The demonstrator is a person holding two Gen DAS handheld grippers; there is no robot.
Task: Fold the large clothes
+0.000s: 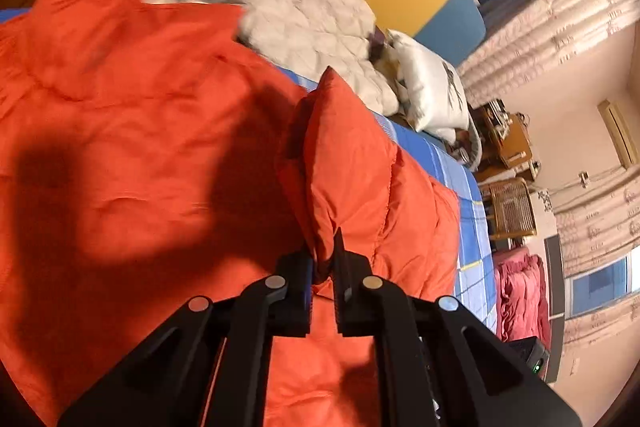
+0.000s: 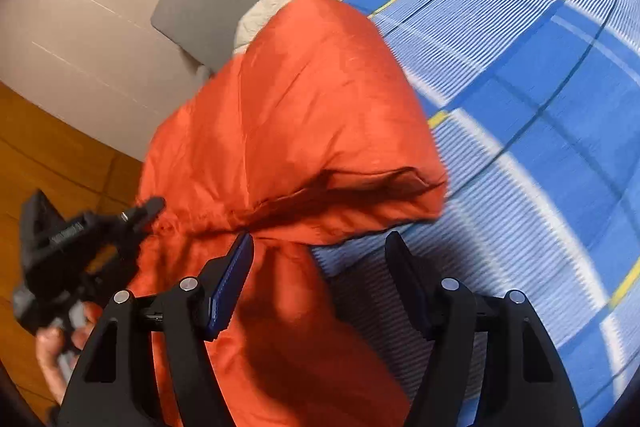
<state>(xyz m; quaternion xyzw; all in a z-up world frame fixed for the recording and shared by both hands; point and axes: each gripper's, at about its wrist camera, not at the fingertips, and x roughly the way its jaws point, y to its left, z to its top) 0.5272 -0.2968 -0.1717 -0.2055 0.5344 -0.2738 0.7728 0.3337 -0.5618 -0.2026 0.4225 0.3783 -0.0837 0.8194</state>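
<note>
The left gripper [image 1: 323,259] has its jaws drawn narrow and pinches a bunched fold of the orange down jacket [image 1: 132,131] between them; the pinched fabric rises as a puffy ridge straight ahead of the fingers. The rest of the jacket lies spread across the bed, partly darkened by a shadow, and fills most of the left wrist view.

The right gripper [image 2: 320,247] stands wide open and holds nothing. Its left finger [image 2: 232,279] touches or sits just beside the jacket's dark seam, while the other finger hangs over the blue plaid bedsheet [image 2: 520,75], clear of the fabric. From this side the jacket [image 2: 296,115] forms a rounded folded mound at the edge of the bed, one lower part trailing down between the fingers. The left gripper [image 2: 148,207] shows at the lower left of the right wrist view, held by a bare hand [image 2: 56,347].

Farther out on the bed sit a cream quilted garment [image 1: 316,27] and a white pillow [image 1: 432,87]. Beyond the bed edge stand a wicker chair [image 1: 510,207] and a red bundle of cloth [image 1: 520,295]; what holds that bundle cannot be told.
</note>
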